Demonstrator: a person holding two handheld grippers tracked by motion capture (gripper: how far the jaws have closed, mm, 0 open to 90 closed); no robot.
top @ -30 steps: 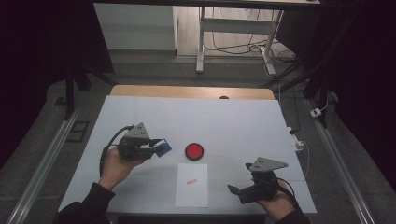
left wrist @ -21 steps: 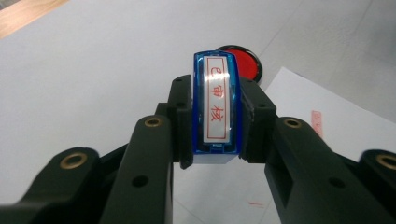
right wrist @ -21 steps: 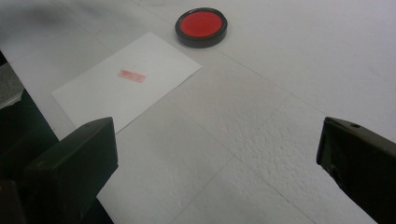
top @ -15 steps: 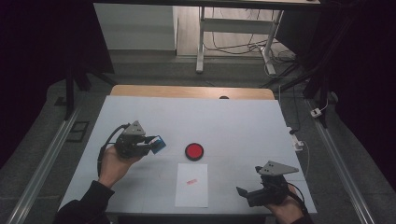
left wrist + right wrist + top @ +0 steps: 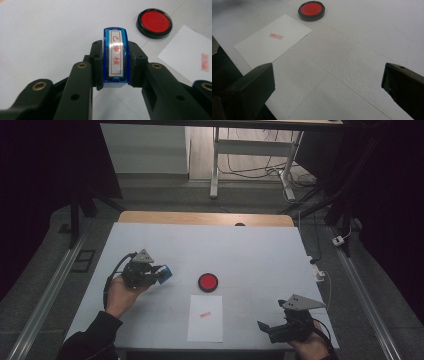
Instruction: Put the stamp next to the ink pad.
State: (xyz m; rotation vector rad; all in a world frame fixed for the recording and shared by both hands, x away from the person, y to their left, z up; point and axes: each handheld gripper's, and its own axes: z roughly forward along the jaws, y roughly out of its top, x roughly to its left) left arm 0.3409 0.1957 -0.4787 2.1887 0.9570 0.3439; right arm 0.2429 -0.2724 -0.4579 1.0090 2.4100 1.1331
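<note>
While fingers clamp the blue stamp (image 5: pixel 115 56), red ink fills the ink pad (image 5: pixel 207 282).

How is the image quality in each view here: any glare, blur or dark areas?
High view: table evenly lit, surroundings very dark. Left gripper view: blue stamp sharp, with a glare streak across its label; red ink pad slightly soft. Right gripper view: paper clear; the near black jaws are blurred.
</note>
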